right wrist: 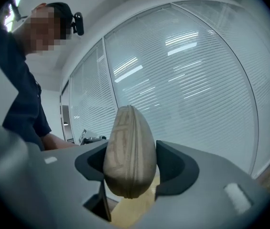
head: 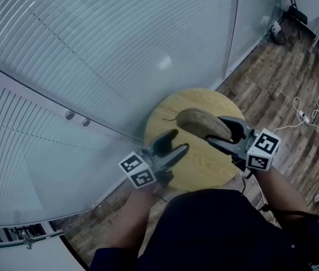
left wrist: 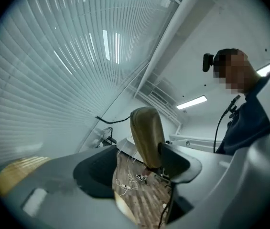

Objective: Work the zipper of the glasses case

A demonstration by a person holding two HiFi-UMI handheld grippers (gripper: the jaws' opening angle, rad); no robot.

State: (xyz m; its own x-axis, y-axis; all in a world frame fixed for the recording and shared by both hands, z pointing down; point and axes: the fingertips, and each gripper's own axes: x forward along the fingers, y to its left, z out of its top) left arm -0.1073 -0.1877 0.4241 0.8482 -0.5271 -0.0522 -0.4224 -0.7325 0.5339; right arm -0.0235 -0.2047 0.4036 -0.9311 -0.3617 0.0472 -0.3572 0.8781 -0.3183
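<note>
1. The glasses case (head: 204,124), tan and oval, hangs above the far half of the round wooden table (head: 204,165), clear of its top.
2. The right gripper (head: 213,130) reaches in over the table's right edge. Its jaws are clamped on the case's two broad sides, at a middling width.
3. In the right gripper view the zipper (right wrist: 126,173) runs along the case's narrow edge, which faces the camera.
4. The left gripper (head: 180,140) sits over the table's left edge. Its jaws are spread wide and grip nothing, and the near end of the case is just beyond their tips.
5. Each marker cube (head: 263,149) carries black-and-white square patterns.
6. White cables (head: 309,114) lie on the wood floor (head: 295,72) to the right of the table.
</note>
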